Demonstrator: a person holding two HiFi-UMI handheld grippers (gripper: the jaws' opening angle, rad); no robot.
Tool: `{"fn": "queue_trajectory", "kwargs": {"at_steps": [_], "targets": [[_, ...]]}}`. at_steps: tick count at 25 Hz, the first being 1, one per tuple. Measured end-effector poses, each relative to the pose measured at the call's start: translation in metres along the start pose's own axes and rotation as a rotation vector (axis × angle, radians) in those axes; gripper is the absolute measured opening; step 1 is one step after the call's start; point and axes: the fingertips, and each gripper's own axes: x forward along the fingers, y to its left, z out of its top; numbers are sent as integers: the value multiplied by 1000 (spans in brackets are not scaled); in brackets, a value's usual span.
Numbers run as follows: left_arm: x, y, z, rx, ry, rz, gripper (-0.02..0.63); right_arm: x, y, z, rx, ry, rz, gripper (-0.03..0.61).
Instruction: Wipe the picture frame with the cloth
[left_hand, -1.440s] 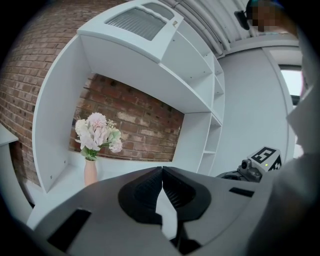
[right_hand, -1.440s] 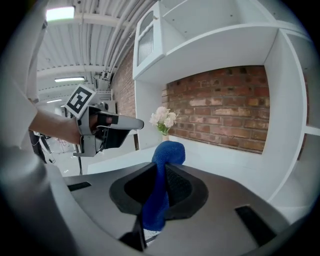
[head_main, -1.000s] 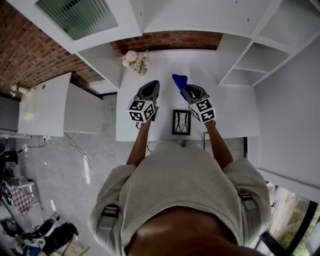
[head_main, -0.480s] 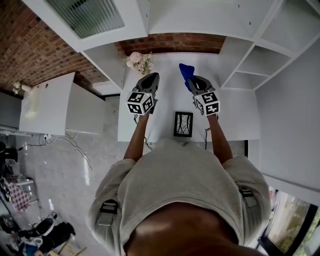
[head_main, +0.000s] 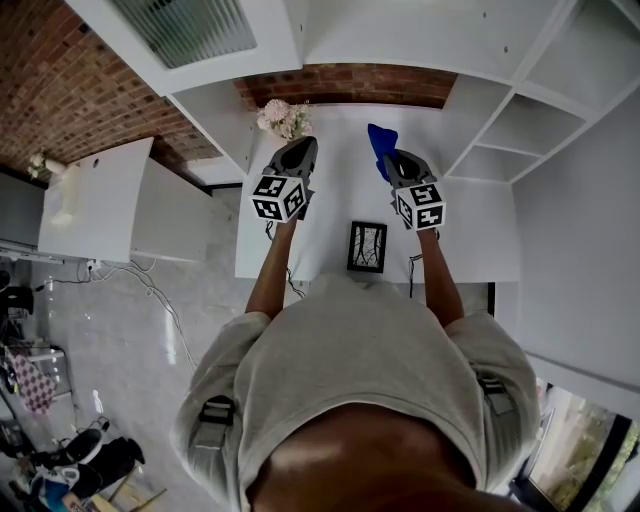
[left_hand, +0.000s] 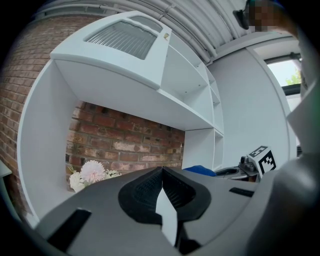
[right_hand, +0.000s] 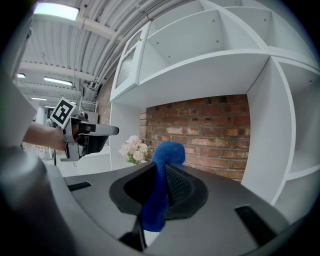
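Observation:
A small black picture frame (head_main: 366, 246) stands on the white desk (head_main: 330, 180) near its front edge, just in front of the person. Both grippers are held above the desk beyond the frame and apart from it. My right gripper (head_main: 392, 158) (right_hand: 162, 167) is shut on a blue cloth (head_main: 380, 140) (right_hand: 167, 152), which sticks up past the jaw tips. My left gripper (head_main: 304, 147) (left_hand: 162, 170) is to the frame's left, its jaws closed together with nothing between them. The cloth (left_hand: 200, 170) also shows in the left gripper view. The frame is out of sight in both gripper views.
A bunch of pale pink and white flowers (head_main: 283, 120) (right_hand: 134, 149) (left_hand: 90, 174) stands at the desk's back left against the brick wall (head_main: 345, 85). White shelves (head_main: 500, 130) close off the right side, a white cabinet (head_main: 130, 215) the left.
Both grippers have moved away from the frame toward the back wall, the right one carrying the cloth slightly rightward. The picture frame has stayed put.

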Motion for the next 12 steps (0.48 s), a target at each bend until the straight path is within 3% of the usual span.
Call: {"fn": "queue_trajectory", "kwargs": {"at_steps": [12], "targets": [[-2,-6,-6,-16,12,-5,17,-8,2,-12,24,22,-6,61]]}}
